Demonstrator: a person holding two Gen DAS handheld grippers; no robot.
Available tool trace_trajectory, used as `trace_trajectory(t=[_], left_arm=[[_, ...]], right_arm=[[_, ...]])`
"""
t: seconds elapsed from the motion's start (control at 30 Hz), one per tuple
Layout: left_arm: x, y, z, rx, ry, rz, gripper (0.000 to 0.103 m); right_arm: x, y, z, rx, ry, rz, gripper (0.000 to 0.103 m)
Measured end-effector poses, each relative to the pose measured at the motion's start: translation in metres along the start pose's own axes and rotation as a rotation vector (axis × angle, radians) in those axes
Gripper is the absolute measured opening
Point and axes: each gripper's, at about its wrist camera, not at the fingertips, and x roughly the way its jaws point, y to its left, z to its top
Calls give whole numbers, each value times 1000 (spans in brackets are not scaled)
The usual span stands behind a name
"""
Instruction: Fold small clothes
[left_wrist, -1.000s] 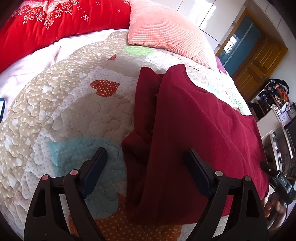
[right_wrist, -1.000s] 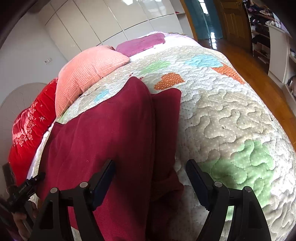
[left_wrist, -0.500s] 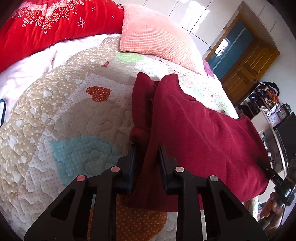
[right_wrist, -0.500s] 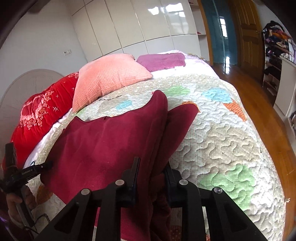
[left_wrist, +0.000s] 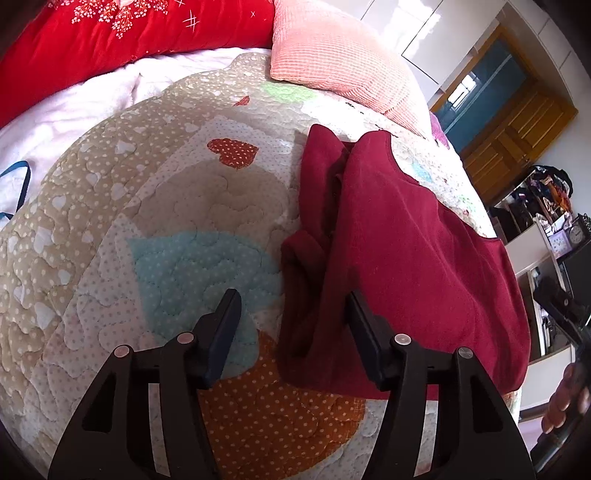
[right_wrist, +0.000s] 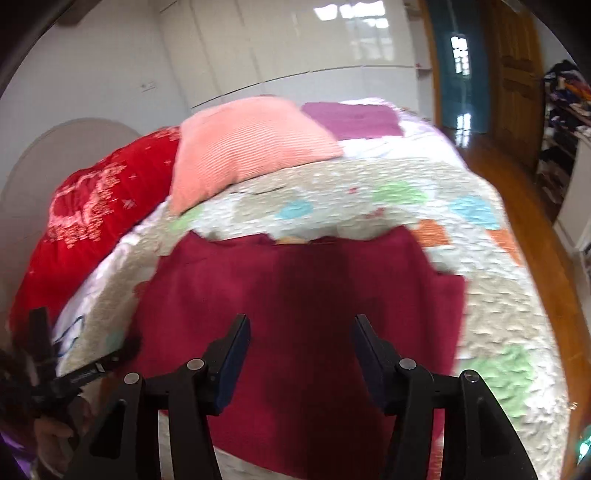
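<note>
Right now my left gripper (left_wrist: 291, 321) is spread wide and holds nothing — its right finger rests against the folded side edge of the dark red garment (left_wrist: 417, 251), its left finger over bare quilt (left_wrist: 147, 229). My right gripper (right_wrist: 299, 350) is spread too, empty, hovering over the garment's middle. That garment lies flat on the quilt, well below the pink pillow (left_wrist: 340, 55), one side doubled inward — I'd judge the sleeve fold is laid, so both tools are free for the next crease
</note>
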Motion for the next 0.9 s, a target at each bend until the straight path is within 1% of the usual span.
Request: trace_trajectory(t=[0.07,0.13,0.23,0.3,0.33,0.4,0.43,0.47,0.57,0.63,0.73,0.8,0.83,0.87,0.9], left_arm=[[1,2,-1,-14,-2,-6,59],[2,8,-2,-42,0,-28,59],[2,13,-2,-78,4,-54,60],[2,12,-3,-80,-1,-54,60],[2,11,-3,-75,-4,-49,60],[2,9,-5,-67,-8,-42,61],[2,9,-5,-67,-10,-42,61],[2,9,-5,-71,-10,-44,61],[1,10,-6,-82,-12,-53,62],[1,10,-7,-85,-12,-56,62],[0,10,-6,-82,-12,-54,62],[0,9,-7,-74,-14,-49,63],[0,7,-7,-68,-16,-45,63],[1,6,-6,-65,-17,-42,63],[1,5,-5,-62,-18,-40,64]], right_arm=[[34,36,11,-40,63,59,55],[70,65,24,-74,106,81,55],[118,97,38,-82,189,120,55],[144,116,45,-122,225,89,63],[158,123,47,-144,249,65,69],[182,140,48,-200,310,11,70],[190,146,47,-230,324,-16,72],[196,151,46,-255,329,-36,78],[214,158,44,-298,350,-94,84],[218,161,40,-331,338,-129,86],[214,161,36,-374,309,-140,86],[207,157,35,-378,283,-140,81],[203,155,35,-373,266,-150,69],[196,151,35,-359,253,-131,61],[190,147,37,-342,240,-107,57]])
